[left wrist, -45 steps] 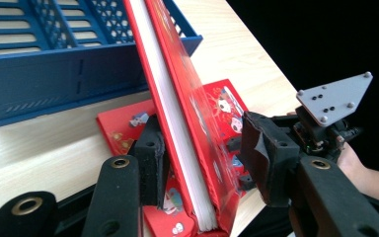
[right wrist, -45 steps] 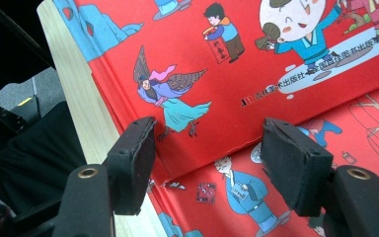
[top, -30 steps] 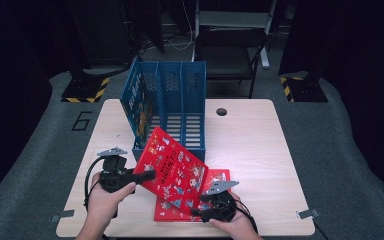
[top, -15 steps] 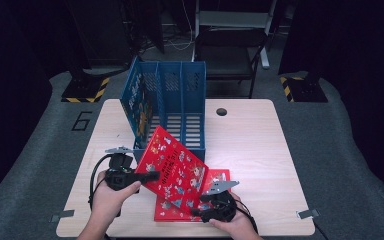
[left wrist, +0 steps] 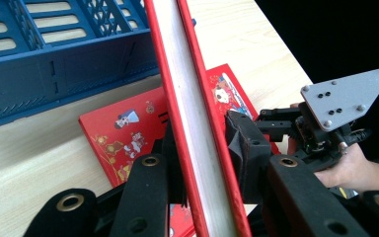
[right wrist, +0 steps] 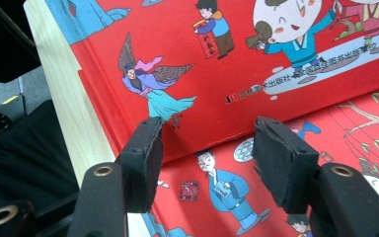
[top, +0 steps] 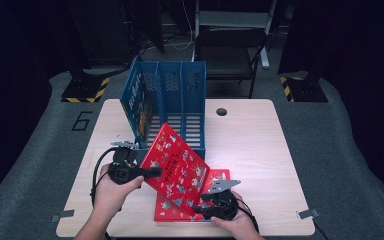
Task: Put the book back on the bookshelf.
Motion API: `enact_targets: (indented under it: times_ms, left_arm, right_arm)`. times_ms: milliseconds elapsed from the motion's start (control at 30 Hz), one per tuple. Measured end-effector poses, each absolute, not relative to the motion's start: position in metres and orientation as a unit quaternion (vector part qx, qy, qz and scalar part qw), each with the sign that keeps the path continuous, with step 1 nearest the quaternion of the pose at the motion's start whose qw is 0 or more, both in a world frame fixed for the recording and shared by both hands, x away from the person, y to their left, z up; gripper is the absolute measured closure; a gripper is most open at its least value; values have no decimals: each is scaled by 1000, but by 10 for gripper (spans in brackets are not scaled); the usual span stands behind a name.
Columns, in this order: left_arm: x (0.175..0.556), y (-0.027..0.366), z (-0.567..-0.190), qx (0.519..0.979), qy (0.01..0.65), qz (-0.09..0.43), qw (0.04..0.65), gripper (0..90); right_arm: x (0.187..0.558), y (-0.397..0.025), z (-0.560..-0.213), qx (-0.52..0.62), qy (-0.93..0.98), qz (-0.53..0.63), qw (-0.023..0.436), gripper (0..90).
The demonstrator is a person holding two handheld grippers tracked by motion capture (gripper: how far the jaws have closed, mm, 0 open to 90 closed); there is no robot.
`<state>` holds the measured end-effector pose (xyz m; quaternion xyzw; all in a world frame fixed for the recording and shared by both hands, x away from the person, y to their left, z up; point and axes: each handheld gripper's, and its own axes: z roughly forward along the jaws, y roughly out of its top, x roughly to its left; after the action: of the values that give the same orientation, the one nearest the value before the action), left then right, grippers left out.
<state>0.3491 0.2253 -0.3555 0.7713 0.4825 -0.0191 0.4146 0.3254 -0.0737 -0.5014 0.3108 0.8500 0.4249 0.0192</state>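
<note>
A red picture book (top: 177,167) is held tilted up off the table, its top leaning toward the blue three-slot file rack (top: 167,102). My left gripper (top: 152,171) is shut on its left edge; in the left gripper view the jaws (left wrist: 205,148) clamp the white page block of the book (left wrist: 187,89). A second red book (top: 192,212) lies flat beneath it. My right gripper (top: 200,207) stands open at the front of the table. Its fingers (right wrist: 145,158) hover over the flat book (right wrist: 276,207), just short of the tilted cover (right wrist: 227,59).
The rack's left slot holds a blue book (top: 139,107). A round cable hole (top: 222,111) sits in the wooden table (top: 260,150) behind the rack. The table's front edge (right wrist: 64,113) runs close by my right gripper. A chair (top: 230,55) stands beyond the table.
My left gripper has risen and shifted slightly toward the rack, tilting the held book steeper. The right gripper has stayed put.
</note>
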Motion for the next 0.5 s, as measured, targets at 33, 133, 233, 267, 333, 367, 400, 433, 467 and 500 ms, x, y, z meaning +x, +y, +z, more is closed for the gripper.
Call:
enact_targets:
  times_ms: [33, 133, 233, 267, 333, 367, 400, 433, 467, 500]
  left_arm:
    - [350, 225, -354, 772, 482, -17, 414, 725]
    - [352, 227, -350, 773, 481, -17, 413, 737]
    - [353, 231, -344, 774, 480, -14, 413, 753]
    - [353, 233, -342, 775, 480, -14, 412, 759]
    - [352, 235, -338, 776, 478, -12, 411, 770]
    - [352, 236, -336, 777, 478, -9, 410, 776]
    - [352, 238, -334, 781, 475, -11, 407, 780]
    - [351, 238, -332, 781, 475, -7, 407, 784]
    - [351, 238, -331, 781, 474, -5, 406, 788]
    - [350, 239, -329, 783, 472, -1, 404, 789]
  right_arm:
    - [326, -74, -501, 307, 851, 425, 22, 452]
    - [325, -73, -501, 305, 853, 423, 26, 452]
    - [325, -73, -501, 306, 852, 423, 25, 452]
    - [325, -73, -501, 306, 852, 424, 25, 453]
    - [325, -73, -501, 309, 851, 423, 25, 454]
    - [325, -73, -501, 308, 852, 423, 26, 454]
    - [325, -73, -501, 309, 852, 423, 26, 455]
    - [325, -73, -501, 309, 852, 422, 26, 456]
    - [325, -73, -501, 310, 851, 423, 26, 456]
    - [325, -73, -501, 310, 851, 422, 26, 457]
